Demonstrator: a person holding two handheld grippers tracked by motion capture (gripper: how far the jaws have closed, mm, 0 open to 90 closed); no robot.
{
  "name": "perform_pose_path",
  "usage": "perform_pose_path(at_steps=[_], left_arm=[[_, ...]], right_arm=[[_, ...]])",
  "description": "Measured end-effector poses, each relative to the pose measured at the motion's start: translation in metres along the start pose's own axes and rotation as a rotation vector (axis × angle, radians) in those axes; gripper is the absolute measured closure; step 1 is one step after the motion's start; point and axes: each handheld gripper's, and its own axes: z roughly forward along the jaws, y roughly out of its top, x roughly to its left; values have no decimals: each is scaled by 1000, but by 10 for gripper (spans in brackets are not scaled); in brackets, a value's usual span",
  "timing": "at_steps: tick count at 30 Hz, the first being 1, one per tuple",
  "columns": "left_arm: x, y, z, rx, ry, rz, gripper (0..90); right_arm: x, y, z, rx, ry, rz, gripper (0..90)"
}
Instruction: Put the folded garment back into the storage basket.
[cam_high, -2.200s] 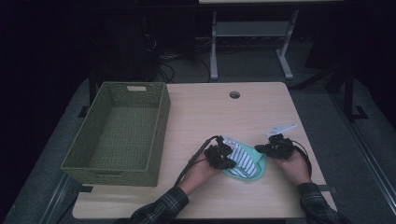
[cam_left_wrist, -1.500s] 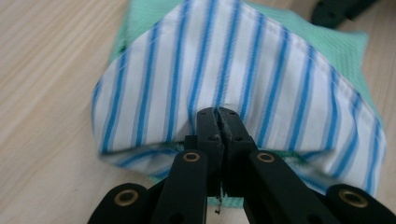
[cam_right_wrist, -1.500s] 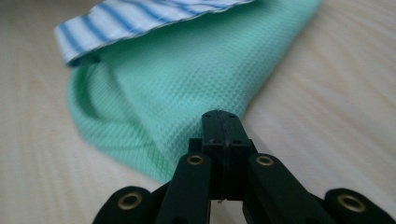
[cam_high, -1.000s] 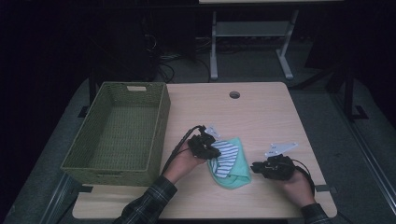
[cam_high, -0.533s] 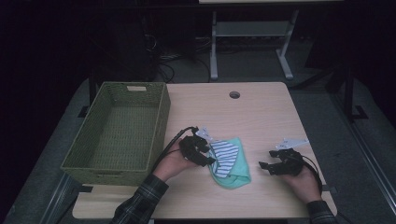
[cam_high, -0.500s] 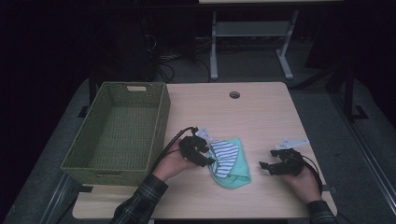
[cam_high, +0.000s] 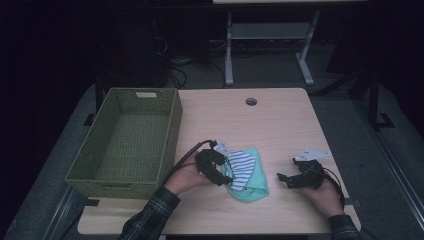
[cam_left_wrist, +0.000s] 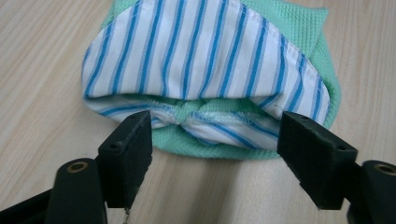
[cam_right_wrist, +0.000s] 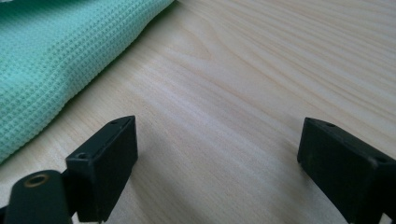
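The light wooden table (cam_high: 280, 125) carries a green woven basket (cam_high: 127, 140) at nine o'clock, a folded green and striped cloth (cam_high: 247, 172) near six, and what looks like a cable hole (cam_high: 251, 101) at twelve.

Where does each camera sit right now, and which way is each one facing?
High view: above the person's side, looking forward and down at table, basket, both hands and grippers.
Left gripper view: rides left gripper, jaws open, facing striped cloth.
Right gripper view: rides right gripper, jaws open over bare wood.
Shared: green cloth.
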Motion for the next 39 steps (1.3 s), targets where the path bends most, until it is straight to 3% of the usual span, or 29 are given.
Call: perform_pose_path(at_steps=[4, 9, 15, 27, 32, 39], left_arm=[[-1, 2, 5, 17, 5, 45, 209], [3, 4, 15, 20, 2, 50, 180], [1, 3, 28, 92, 17, 98, 168], [2, 0, 32, 75, 13, 69, 150], [1, 0, 29, 66, 10, 74, 265], [-3, 3, 28, 59, 2, 68, 543]], right_arm=[[0, 0, 0, 0, 0, 1, 115], [0, 0, 0, 0, -2, 3, 114], [0, 0, 0, 0, -2, 3, 114], [0, 0, 0, 0, -3, 3, 114], [0, 0, 0, 0, -4, 4, 114], [0, 0, 0, 0, -5, 4, 115]])
